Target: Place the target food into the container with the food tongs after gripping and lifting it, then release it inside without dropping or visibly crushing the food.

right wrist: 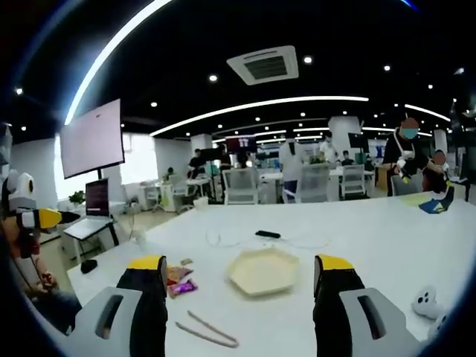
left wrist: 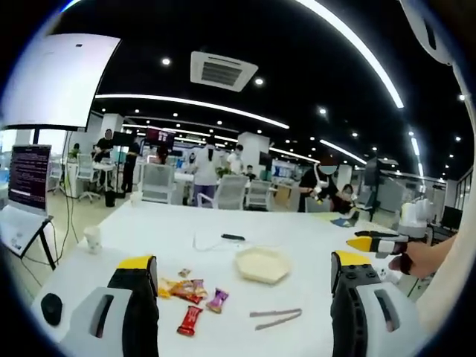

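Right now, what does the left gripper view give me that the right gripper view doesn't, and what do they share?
Left gripper view alone: the whole snack pile, including the red packet and purple packet, a paper cup, and the right claw entering at the right edge.

Right gripper view alone: a small white figure on the table, and the left claw at the left edge.

Both: the white table, the empty hexagonal container, the food tongs lying untouched, and each view's own claw open.
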